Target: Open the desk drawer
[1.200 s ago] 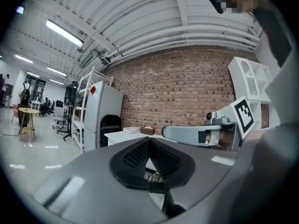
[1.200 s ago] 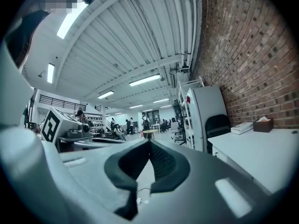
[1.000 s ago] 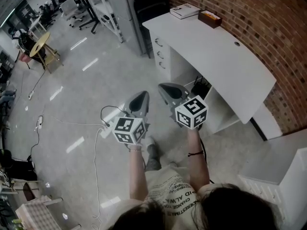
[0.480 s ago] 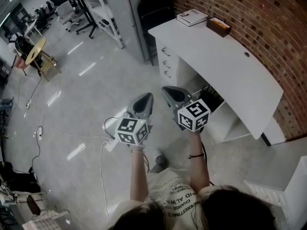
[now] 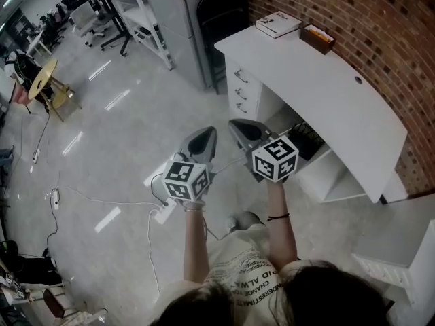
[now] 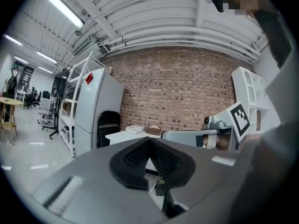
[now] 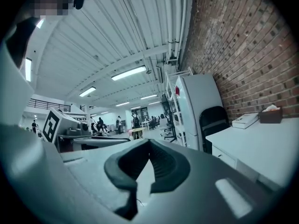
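Observation:
The white desk (image 5: 319,80) stands along the brick wall, with a stack of shut drawers (image 5: 239,90) with small handles at its left end. My left gripper (image 5: 204,138) and right gripper (image 5: 243,126) are held side by side in the air over the floor, short of the desk. Both are shut with nothing between the jaws. In the left gripper view the shut left gripper (image 6: 149,140) points toward the desk (image 6: 126,136). In the right gripper view the shut right gripper (image 7: 149,141) has the desk (image 7: 261,148) and its drawers (image 7: 229,160) at the right.
A book (image 5: 278,24) and a tissue box (image 5: 317,37) lie on the desk's far end. A black chair (image 5: 221,9) and a white rack (image 5: 146,19) stand beyond it. A power strip with cables (image 5: 163,212) lies on the floor. A white cabinet (image 5: 408,263) is at lower right.
The person has stepped toward the desk, so the desk and drawers sit closer in the head view. Both grippers stay shut and side by side.

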